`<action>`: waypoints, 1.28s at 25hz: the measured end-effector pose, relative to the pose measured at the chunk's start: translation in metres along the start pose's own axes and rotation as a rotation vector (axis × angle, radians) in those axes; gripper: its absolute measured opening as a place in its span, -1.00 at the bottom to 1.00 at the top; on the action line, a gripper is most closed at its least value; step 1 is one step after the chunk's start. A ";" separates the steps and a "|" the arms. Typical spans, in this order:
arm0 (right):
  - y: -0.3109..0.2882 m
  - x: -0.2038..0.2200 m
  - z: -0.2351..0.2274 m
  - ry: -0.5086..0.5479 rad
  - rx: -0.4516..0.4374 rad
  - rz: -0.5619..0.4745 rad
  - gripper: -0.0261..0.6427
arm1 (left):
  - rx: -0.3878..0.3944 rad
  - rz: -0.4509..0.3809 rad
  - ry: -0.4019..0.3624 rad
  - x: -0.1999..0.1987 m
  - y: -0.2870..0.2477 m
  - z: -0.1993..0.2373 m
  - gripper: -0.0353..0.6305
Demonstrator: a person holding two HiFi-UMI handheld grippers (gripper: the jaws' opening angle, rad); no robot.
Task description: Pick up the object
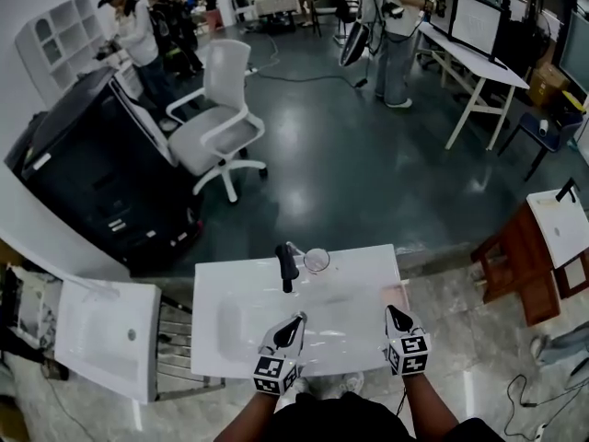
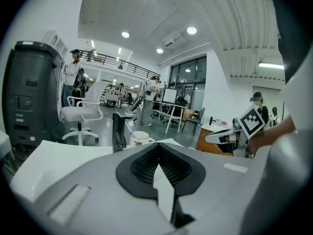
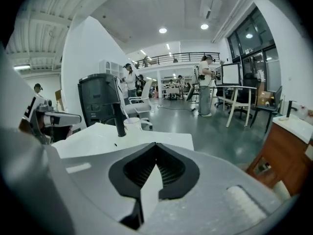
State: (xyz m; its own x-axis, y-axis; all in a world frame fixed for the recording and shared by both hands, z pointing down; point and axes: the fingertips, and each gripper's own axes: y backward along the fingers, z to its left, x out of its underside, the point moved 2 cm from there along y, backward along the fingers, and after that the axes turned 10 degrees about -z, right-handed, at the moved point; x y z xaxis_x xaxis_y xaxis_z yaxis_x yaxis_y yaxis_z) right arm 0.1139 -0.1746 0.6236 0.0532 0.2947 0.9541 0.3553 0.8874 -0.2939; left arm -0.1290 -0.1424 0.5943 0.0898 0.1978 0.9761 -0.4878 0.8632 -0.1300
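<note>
The head camera is looking steeply down from above the white glossy desk (image 1: 359,279). Cameras on the left hand-held gripper (image 2: 157,148) and right hand-held gripper (image 3: 155,147) are looking low, nearly level across it, both sharing the black upright tap (image 2: 118,131).

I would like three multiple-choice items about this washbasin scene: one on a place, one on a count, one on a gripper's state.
1. Where does the small round white cup stand?
A. on a red tray
B. beside the black faucet on the white washbasin
C. on a blue shelf

2. How many grippers show in the head view?
A. one
B. two
C. three

3. What is the state of the right gripper?
A. wide open
B. shut on the cup
C. shut, empty

Answers:
1 B, the cup stands just right of the faucet at the far rim.
2 B, the left gripper and the right one both show.
3 C, its jaws meet with nothing between them.
</note>
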 end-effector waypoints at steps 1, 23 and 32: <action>0.001 0.007 -0.004 0.003 0.022 0.021 -0.91 | 0.004 -0.002 0.002 0.002 -0.001 0.000 -0.84; -0.011 0.099 -0.045 -0.003 0.160 0.321 0.29 | 0.013 0.055 0.022 0.018 0.002 -0.005 -0.84; -0.024 0.112 -0.054 0.002 0.161 0.388 0.33 | -0.015 0.057 0.021 0.018 0.008 0.000 -0.84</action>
State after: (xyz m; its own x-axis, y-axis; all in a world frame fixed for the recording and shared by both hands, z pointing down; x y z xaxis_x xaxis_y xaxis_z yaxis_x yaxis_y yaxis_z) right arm 0.1617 -0.1825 0.7407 0.1557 0.6175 0.7710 0.1582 0.7549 -0.6365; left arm -0.1307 -0.1321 0.6112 0.0801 0.2564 0.9633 -0.4796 0.8570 -0.1882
